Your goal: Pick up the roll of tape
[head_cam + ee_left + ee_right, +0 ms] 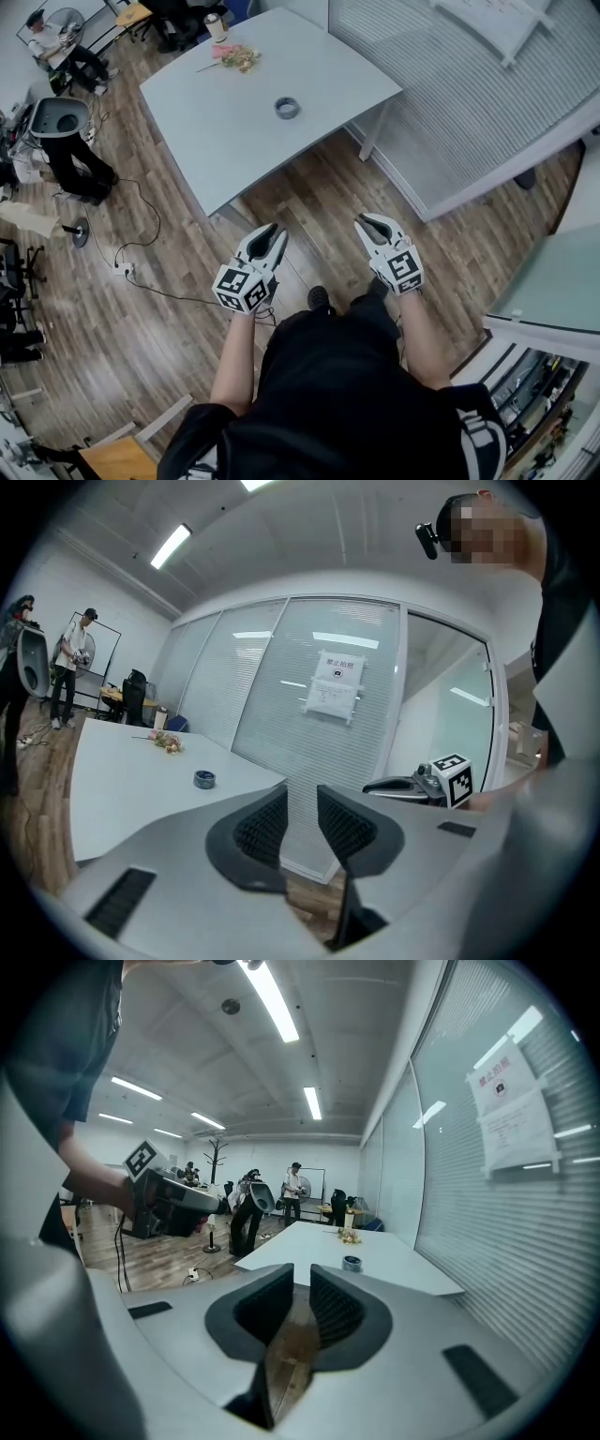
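Table [216, 122]: stands well ahead of both grippers, across open floor; not yet approached.
Left gripper [271, 236]: held level, jaws parted by a narrow gap, nothing between them; judged to be readied for the reach.
Right gripper [371, 225]: carried beside the left, tipped slightly down, jaws barely parted, empty.
Roll of tape [287, 108]: laid flat on the table, far ahead of both jaws, untouched.

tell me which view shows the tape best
Head view: the tape is seen from above, its ring and hole clear against the table. Both gripper views catch it side-on, small and far off, as a low dark disc.
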{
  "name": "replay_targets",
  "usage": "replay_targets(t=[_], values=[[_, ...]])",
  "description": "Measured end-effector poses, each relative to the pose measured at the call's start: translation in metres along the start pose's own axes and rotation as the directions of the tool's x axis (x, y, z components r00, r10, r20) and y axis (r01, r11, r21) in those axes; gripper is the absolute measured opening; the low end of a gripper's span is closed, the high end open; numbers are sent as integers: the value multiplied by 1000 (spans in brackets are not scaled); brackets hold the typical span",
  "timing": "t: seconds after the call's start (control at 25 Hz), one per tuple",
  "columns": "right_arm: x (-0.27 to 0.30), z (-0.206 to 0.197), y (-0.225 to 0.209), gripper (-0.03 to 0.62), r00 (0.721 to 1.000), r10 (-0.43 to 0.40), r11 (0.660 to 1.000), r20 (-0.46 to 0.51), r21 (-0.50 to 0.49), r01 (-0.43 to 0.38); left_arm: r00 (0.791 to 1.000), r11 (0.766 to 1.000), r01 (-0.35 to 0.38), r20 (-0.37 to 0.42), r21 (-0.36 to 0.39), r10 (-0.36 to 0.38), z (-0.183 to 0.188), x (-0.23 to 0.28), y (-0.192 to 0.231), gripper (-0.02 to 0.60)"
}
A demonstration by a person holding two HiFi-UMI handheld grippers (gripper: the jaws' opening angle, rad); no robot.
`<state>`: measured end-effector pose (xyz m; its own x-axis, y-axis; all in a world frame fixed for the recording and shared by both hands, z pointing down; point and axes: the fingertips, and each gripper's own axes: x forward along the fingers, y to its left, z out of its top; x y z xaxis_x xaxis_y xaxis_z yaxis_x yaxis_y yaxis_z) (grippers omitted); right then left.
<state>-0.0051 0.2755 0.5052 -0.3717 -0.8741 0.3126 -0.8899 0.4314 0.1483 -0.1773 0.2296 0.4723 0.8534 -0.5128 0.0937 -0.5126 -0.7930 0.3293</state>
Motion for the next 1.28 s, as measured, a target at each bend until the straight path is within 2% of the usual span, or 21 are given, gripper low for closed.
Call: replay_targets(t=[0.16, 0.28, 0.48, 0.64, 0.96, 1.28], values=[[0, -3, 1, 112, 1000, -9, 1000, -5, 3, 9, 1000, 1000, 7, -14, 1, -7, -3, 1, 0, 143], [2, -2, -3, 181, 1000, -22, 1000, 3, 3, 22, 1000, 1000, 8, -13, 10, -8, -2, 4, 2, 175], [1, -1, -5, 246, 999, -48, 998, 15, 32, 48, 1000, 1000, 8, -16, 27, -8, -2, 3, 3, 241], [4, -13, -5, 296, 998, -54, 998, 24, 45, 53, 1000, 999, 1, -12, 32, -1, -1, 1, 5, 269], [1, -13, -8, 313, 997, -75, 995, 18, 69, 74, 1000, 999, -11, -10, 32, 11, -4, 0, 8, 291], [5, -17, -14, 310, 999, -54, 996, -5, 64, 55, 1000, 999, -24, -1, 22, 24, -4, 6, 9, 291]])
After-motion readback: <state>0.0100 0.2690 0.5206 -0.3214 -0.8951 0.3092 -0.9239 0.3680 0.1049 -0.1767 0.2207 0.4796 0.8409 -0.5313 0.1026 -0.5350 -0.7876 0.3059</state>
